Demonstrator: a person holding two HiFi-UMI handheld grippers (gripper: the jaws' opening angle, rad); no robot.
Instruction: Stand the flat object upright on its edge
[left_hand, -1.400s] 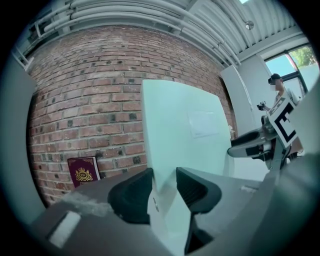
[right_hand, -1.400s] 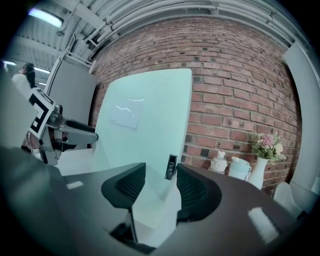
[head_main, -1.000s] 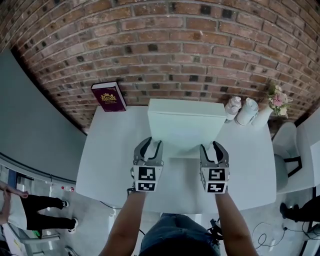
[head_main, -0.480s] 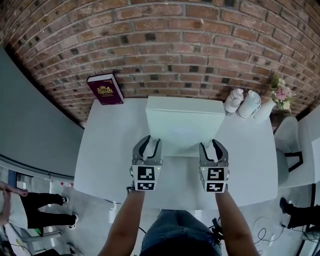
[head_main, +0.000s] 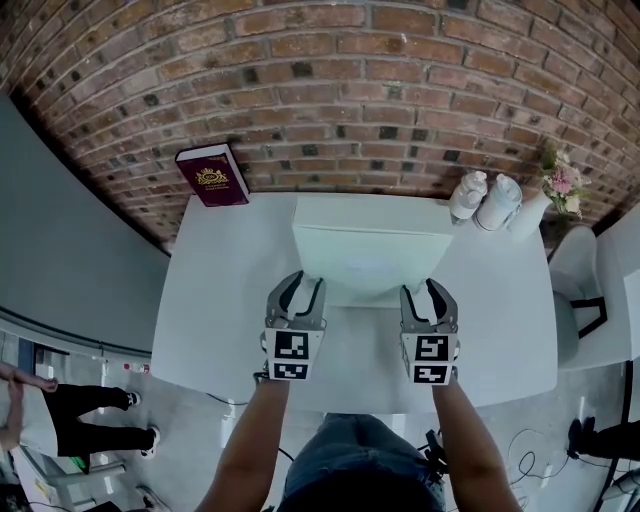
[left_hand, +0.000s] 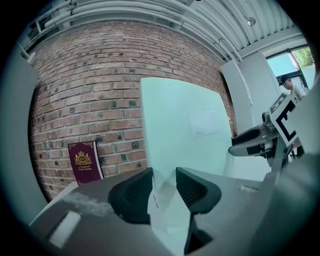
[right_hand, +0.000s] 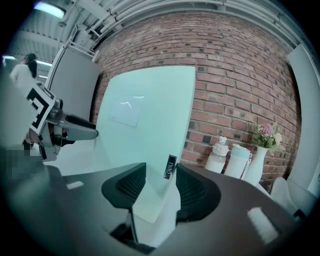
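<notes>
We have the flat object (head_main: 370, 250), a pale mint panel, raised steeply at the middle of the white table (head_main: 215, 300), broad face toward us and top edge toward the far brick wall (head_main: 330, 90). The left gripper (head_main: 303, 286) has its jaws partly closed, the pads pressed on the panel's near left lower corner. The right gripper (head_main: 421, 291) is clamped the same way on the near right corner. In both gripper views the panel rises almost vertically from between the jaws.

We judge the lift as largely done. The lower edge looks to be at the table, though we cannot tell if it bears weight. What is left is to true it upright, let go and see it stand alone.

A maroon book (head_main: 213, 175) leans on the wall at far left, and bottles (head_main: 483, 198) stand at far right.
</notes>
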